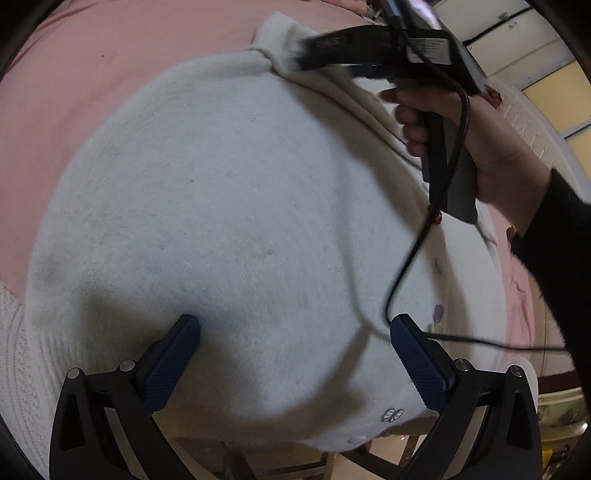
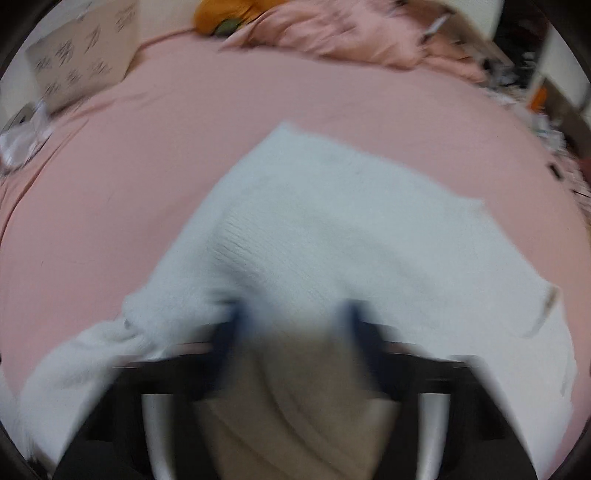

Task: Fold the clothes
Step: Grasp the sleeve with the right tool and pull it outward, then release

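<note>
A white knitted cardigan point(image 1: 236, 206) with small buttons and flower embroidery lies spread on a pink bed sheet point(image 1: 92, 74). My left gripper point(image 1: 295, 332) is open, its blue pads just above the cardigan's near part. In the left wrist view my right gripper point(image 1: 306, 51) reaches to the cardigan's far corner, blurred by motion. In the right wrist view the cardigan point(image 2: 351, 229) fills the middle. The right gripper point(image 2: 291, 317) is blurred, its jaws apart over the cardigan's near edge.
A crumpled pink blanket point(image 2: 332, 33) and an orange object point(image 2: 225, 14) lie at the bed's far end. A patterned cardboard box point(image 2: 81, 55) stands at the far left. The bed's near edge and a wooden frame point(image 1: 258, 461) are below the left gripper.
</note>
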Available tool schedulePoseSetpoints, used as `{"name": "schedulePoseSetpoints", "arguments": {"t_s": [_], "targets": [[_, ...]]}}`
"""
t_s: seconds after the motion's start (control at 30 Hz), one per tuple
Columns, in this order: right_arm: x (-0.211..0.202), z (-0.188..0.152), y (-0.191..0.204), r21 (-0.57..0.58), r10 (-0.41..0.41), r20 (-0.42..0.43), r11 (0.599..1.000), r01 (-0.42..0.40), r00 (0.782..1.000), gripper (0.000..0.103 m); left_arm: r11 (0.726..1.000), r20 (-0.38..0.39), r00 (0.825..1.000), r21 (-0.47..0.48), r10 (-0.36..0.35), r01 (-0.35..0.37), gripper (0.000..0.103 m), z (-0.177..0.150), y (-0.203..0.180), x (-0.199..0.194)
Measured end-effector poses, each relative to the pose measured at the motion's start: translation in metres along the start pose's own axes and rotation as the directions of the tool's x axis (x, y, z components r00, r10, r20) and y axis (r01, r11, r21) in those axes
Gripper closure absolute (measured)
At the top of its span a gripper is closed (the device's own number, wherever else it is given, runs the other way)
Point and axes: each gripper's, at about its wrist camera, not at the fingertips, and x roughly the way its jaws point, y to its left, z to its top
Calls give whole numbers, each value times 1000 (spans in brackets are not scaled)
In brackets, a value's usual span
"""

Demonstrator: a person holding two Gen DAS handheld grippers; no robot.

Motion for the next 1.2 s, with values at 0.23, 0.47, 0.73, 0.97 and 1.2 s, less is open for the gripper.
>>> {"name": "schedulePoseSetpoints", "arguments": {"t_s": [0.23,0.47,0.73,0.97,1.2], "targets": [[-15,-9,-18,42,-36,45,999,34,998,89,1000,4,1000,3,5,-5,0,-2,-3,1],[-64,-15,-61,94,-137,151,988,124,979,89,1000,-3,1000,16,27,-27,0,-3,-9,3],[-137,-79,-214,262,-386,140,903,342,912,89,996,-11,997,46,76,-75,0,0,-16,9],[-224,-209,-392,510,-610,-16,676,531,792,89,984,-24,988,99,154,-151,0,-5,-23,13],[-298,-346,-522,698,-678,-184,419,580,711,89,967,-43,972,122,231,-225,0,3,-26,17]]}}
